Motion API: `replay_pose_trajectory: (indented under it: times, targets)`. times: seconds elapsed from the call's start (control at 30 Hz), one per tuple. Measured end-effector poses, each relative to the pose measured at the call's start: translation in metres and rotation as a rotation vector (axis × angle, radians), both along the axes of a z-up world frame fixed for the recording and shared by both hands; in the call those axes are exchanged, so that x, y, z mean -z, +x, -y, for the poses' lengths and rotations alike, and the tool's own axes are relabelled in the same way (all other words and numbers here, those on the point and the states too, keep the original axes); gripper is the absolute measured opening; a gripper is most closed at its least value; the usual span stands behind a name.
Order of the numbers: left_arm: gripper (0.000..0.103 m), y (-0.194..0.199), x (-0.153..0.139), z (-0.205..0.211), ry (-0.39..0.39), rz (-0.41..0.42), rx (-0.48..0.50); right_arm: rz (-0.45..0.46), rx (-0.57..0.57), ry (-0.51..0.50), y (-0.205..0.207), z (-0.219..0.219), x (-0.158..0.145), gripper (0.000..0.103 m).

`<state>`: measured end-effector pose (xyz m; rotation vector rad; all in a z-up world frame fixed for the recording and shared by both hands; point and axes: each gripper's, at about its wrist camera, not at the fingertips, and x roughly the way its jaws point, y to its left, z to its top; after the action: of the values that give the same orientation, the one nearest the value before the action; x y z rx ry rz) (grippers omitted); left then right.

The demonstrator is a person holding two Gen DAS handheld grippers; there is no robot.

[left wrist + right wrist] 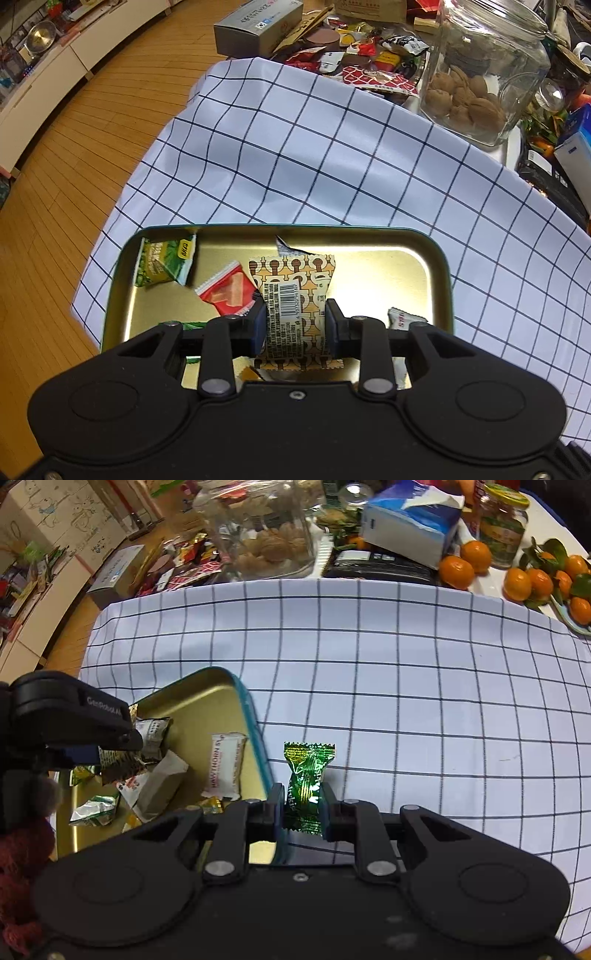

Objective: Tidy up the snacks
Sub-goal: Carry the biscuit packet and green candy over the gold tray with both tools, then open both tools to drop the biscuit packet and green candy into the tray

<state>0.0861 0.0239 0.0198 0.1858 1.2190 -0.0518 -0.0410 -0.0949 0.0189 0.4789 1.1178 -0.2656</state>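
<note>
Left gripper point(295, 321) clamped on tan patterned snack wrapper point(295, 295), long axis near-to-far, over gold rectangular tin tray point(424, 280); right gripper point(303, 808) clamped on shiny green foil candy point(308, 779), long axis likewise, beside tray's right rim.

Each view is taken from just behind its tool, angled steeply down and forward, close above the counter. The gold-lined rectangular metal tin point(424, 266) point(207, 698) and white blue-checked cloth point(332, 155) point(406, 686) are shared.

Glossy metal tin point(441, 275), checked cloth point(332, 155)
</note>
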Motion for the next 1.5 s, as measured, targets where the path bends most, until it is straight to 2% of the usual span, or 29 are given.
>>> replay_pose_trajectory:
  times: [0.2,0.47,0.63,0.73,0.9,1.27,1.5]
  targets:
    - [0.04,0.004,0.007,-0.014,0.03,0.003,0.017,0.047,-0.014,0.001,0.012,-0.009,-0.005,0.021]
    - [0.04,0.01,0.008,-0.029,0.017,0.009,0.027,0.037,-0.038,0.017,0.035,-0.03,0.0,0.021]
    - [0.04,0.009,0.009,-0.046,0.004,0.01,0.041,0.062,-0.049,0.005,0.04,-0.039,-0.014,0.021]
    - [0.04,0.012,0.005,-0.055,-0.019,0.006,0.025,0.087,-0.054,-0.007,0.041,-0.046,-0.023,0.021]
    - [0.04,0.016,-0.001,-0.069,-0.036,0.011,-0.022,0.071,-0.062,-0.007,0.045,-0.057,-0.018,0.021]
    - [0.041,0.024,0.016,-0.11,-0.097,-0.1,-0.064,0.071,-0.037,0.029,0.066,-0.069,-0.011,0.021]
    - [0.041,0.022,0.006,-0.129,-0.071,-0.087,-0.032,0.067,-0.009,0.046,0.082,-0.071,-0.006,0.021]
